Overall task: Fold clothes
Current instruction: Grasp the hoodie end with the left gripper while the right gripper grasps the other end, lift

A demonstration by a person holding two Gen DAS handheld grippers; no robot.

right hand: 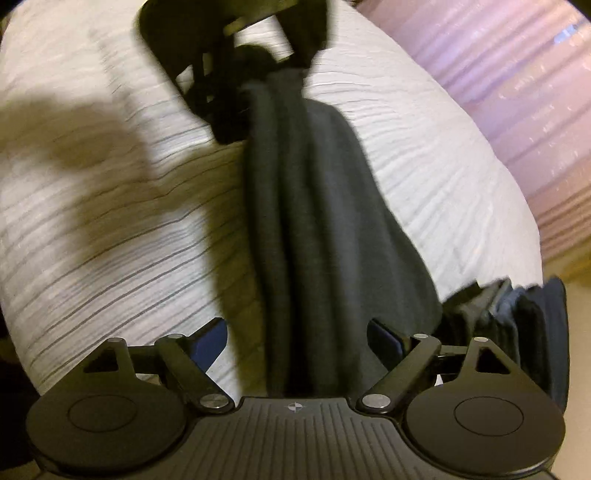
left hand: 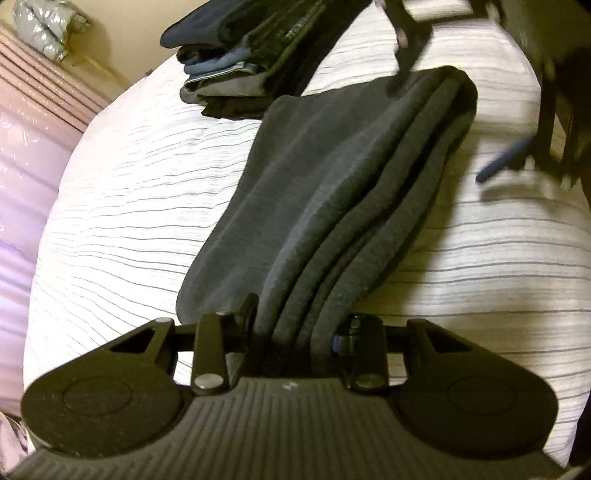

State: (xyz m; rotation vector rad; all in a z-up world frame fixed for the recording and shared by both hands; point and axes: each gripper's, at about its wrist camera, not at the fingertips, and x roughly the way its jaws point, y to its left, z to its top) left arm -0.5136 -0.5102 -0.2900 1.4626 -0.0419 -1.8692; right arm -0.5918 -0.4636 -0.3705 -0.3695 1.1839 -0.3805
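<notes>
A dark grey folded garment [left hand: 332, 192] lies stretched across the white striped bedcover [left hand: 129, 206]. My left gripper [left hand: 295, 332] is shut on its near end, with several thick folds bunched between the fingers. In the right wrist view the same garment [right hand: 317, 221] runs away from the camera toward the left gripper [right hand: 258, 74] at its far end. My right gripper [right hand: 299, 332] is open, its blue-padded fingers [right hand: 210, 339] spread either side of the garment's near end. The right gripper also shows, blurred, in the left wrist view [left hand: 461, 92].
A stack of folded dark and blue clothes [left hand: 243, 55] sits on the bed beyond the garment; it also shows in the right wrist view [right hand: 517, 325]. A pink ribbed cover [left hand: 33, 122] lies beside the bed. A silvery padded item [left hand: 44, 26] lies far left.
</notes>
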